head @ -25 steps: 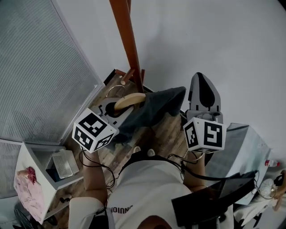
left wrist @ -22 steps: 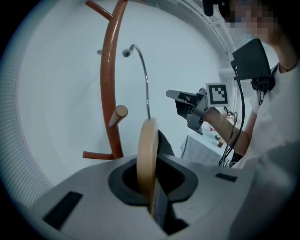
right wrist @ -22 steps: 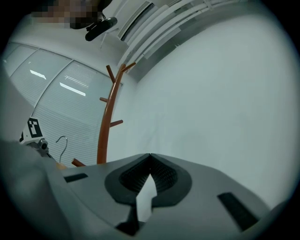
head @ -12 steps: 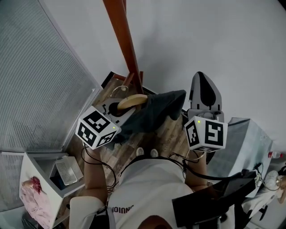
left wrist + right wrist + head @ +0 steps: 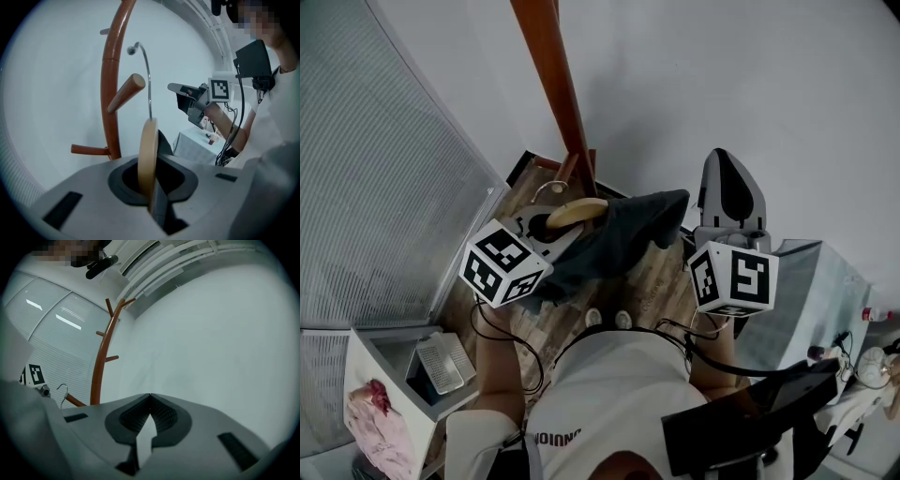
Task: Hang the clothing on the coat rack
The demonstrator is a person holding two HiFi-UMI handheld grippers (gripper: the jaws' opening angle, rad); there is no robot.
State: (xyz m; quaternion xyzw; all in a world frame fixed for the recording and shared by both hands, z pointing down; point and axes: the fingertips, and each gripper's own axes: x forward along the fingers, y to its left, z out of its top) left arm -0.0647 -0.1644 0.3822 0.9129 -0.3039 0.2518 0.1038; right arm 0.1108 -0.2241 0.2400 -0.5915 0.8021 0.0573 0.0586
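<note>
My left gripper point(image 5: 152, 174) is clamped on the hanger point(image 5: 146, 157), its hook point(image 5: 142, 54) near a peg point(image 5: 125, 92) of the rack point(image 5: 111, 93) but not over it, the dark garment point(image 5: 614, 241) draped from it above the plank floor point(image 5: 649, 281); my right gripper point(image 5: 150, 401) is closed on nothing. If I tilt the hanger the garment could slide off, or the hook could miss the peg and knock the rack. White wall point(image 5: 731, 75) behind, blinds point(image 5: 384, 159) on my left

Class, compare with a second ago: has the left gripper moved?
Yes, slightly: in the head view the left gripper, holding the hanger, has edged right, nearer the coat rack pole.
</note>
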